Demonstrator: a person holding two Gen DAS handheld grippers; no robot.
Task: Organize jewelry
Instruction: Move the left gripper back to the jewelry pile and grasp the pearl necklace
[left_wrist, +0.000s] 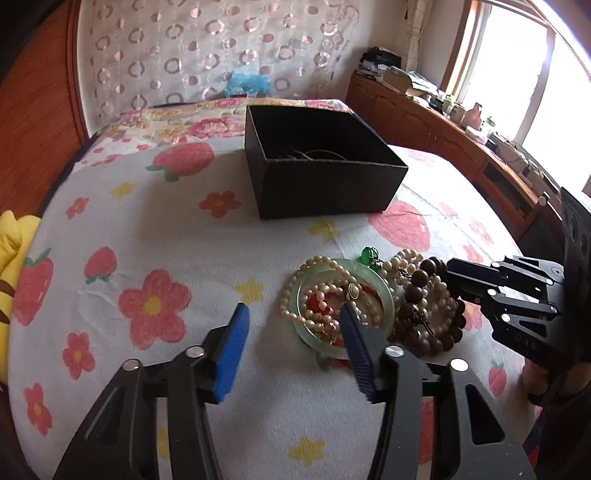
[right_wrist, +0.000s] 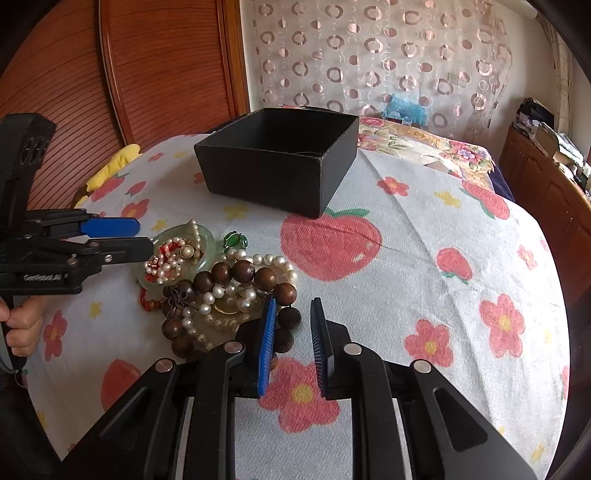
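Jewelry pile (left_wrist: 369, 299) btwn both, left hand-held gripper (left_wrist: 291, 321) wide open, right hand-held gripper (right_wrist: 293, 314) part-open, both empty

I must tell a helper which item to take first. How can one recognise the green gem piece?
On the fruit-printed white bedsheet, before the open black cardboard box, lies a jewelry heap. At its box-side edge sits the small green gem piece, the only bright, clear green thing among the beads.

A home bedroom is shown. A bed (left_wrist: 147, 229) is covered with a sheet printed with strawberries and flowers, and a floral quilt (left_wrist: 192, 122) is folded at its far end. A wooden headboard (right_wrist: 166, 74) is seen beside it, a patterned curtain (left_wrist: 221, 48) behind, and a cluttered wooden cabinet (left_wrist: 424, 122) under a window (left_wrist: 517, 66).
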